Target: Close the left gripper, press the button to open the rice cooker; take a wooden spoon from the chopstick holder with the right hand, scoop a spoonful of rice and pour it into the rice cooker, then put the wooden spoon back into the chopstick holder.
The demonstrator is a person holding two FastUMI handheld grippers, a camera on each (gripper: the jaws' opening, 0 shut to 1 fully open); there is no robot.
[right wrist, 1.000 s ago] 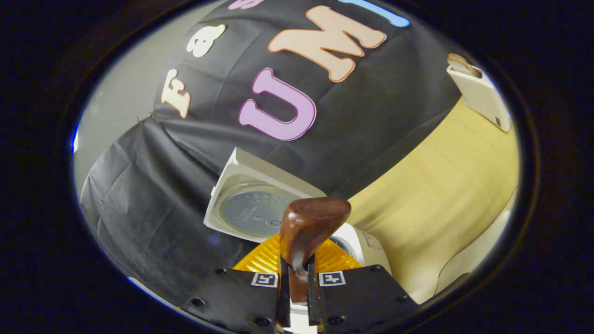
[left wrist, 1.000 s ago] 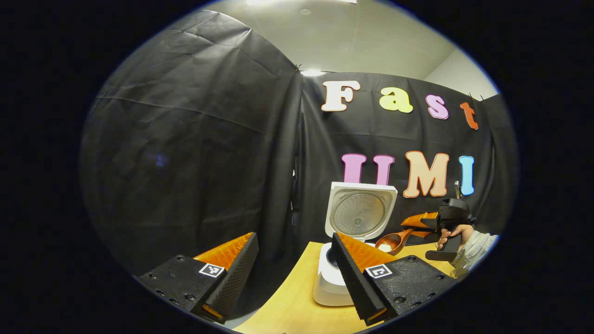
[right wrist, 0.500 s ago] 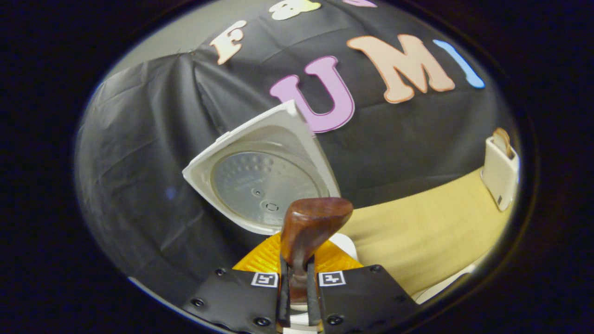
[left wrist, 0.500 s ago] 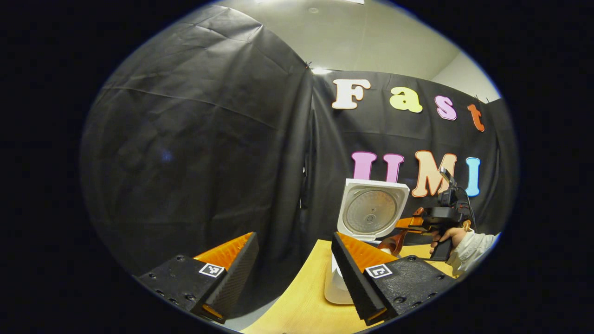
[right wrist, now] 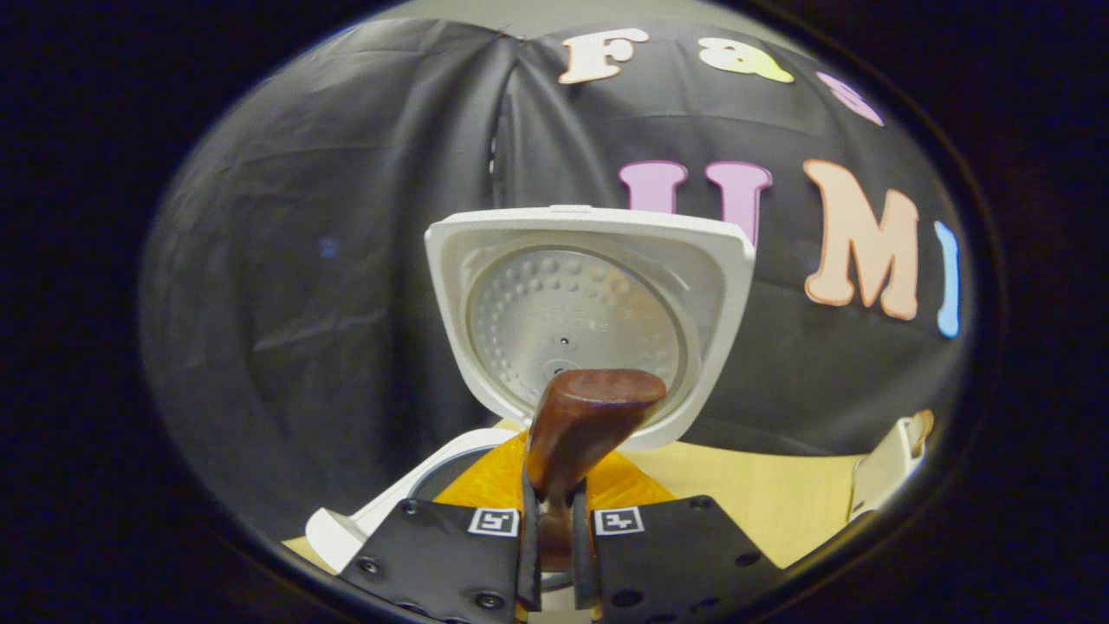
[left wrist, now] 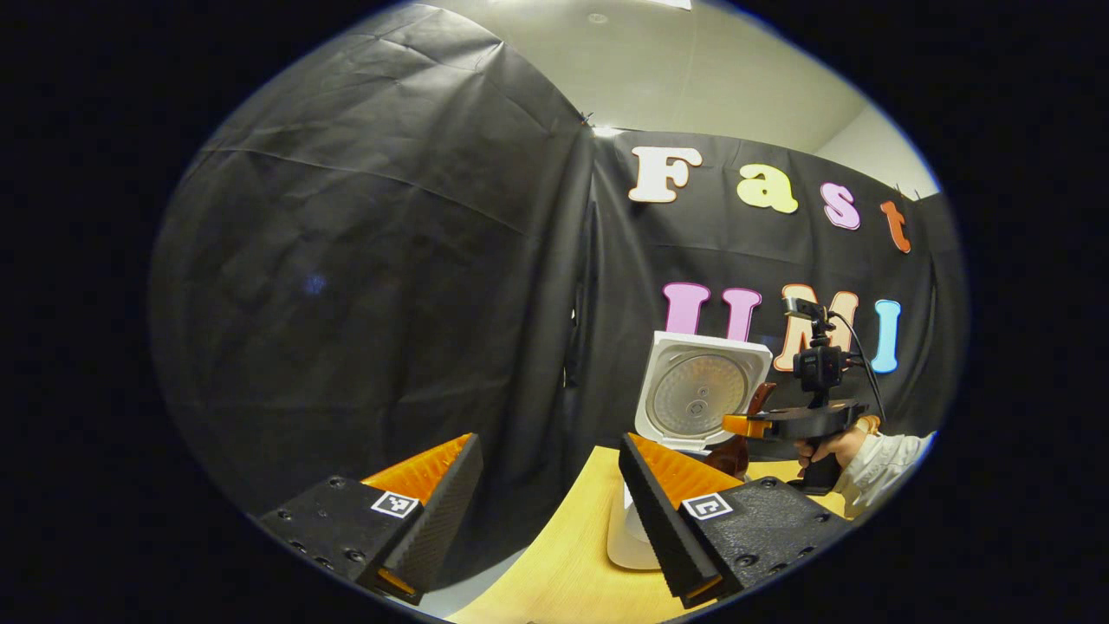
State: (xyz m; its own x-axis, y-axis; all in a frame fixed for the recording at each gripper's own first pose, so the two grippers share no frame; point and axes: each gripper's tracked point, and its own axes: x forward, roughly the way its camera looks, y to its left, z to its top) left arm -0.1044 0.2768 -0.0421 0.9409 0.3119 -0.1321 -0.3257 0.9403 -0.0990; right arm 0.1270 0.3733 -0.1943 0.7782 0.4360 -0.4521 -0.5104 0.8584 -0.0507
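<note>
Rice cooker stands lid-up; right gripper fingers clamp wooden spoon.

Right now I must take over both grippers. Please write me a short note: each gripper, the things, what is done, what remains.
Left gripper: open, holds nothing, back from the rice cooker.
Right gripper: shut on the wooden spoon, over the cooker's open pot, facing the raised lid.
Chopstick holder: on the table, at the right edge of the right gripper view.
Done: lid opened, spoon taken.
Left: whether the rice is already poured cannot be seen; then return the spoon to the holder.
</note>
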